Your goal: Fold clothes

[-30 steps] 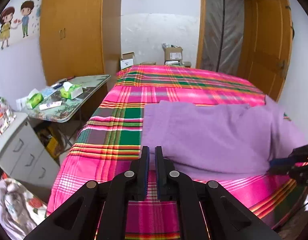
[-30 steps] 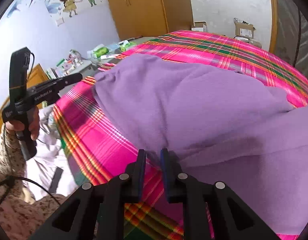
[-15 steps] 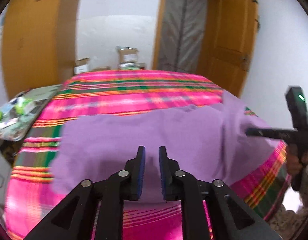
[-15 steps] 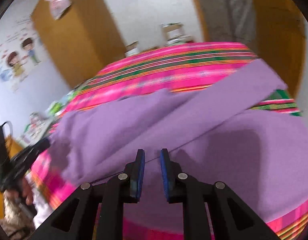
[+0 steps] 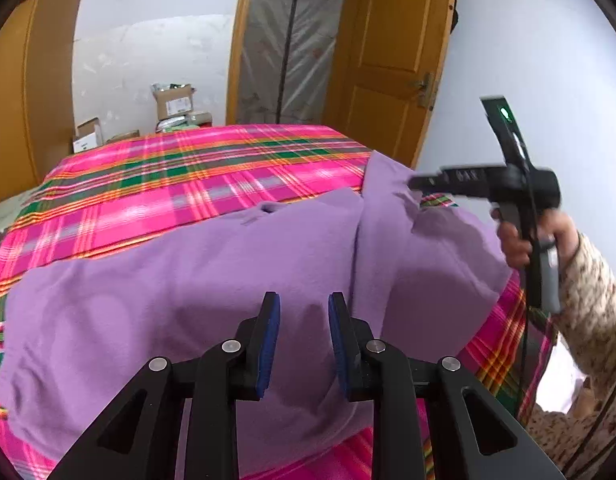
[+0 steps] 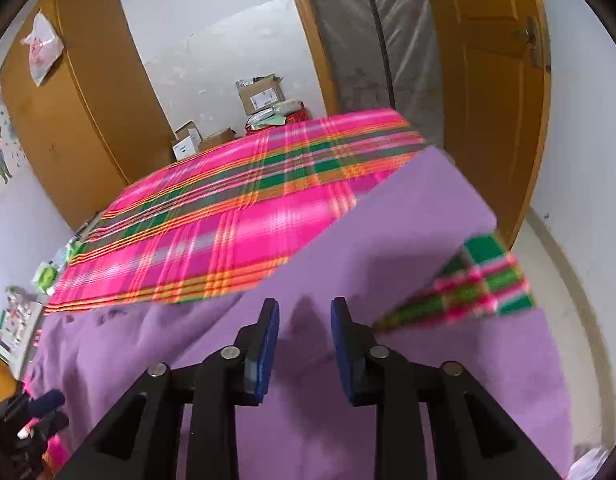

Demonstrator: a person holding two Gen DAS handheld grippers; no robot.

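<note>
Left gripper (image 5: 304, 312): jaws opening, blue pads parted, nothing between them; it hangs over the purple garment (image 5: 180, 280). Right gripper (image 6: 304, 316): jaws likewise opening and empty, above the same cloth. The garment lies spread across the near end of the plaid bedspread (image 5: 188, 176), one sleeve (image 6: 408, 216) stretched toward the far right corner of the bed. In the left view, a hand (image 5: 536, 236) in a patterned sleeve holds the right gripper's handle. Cardboard boxes (image 5: 174, 100) and a wooden door (image 5: 392, 60) stand beyond.
</note>
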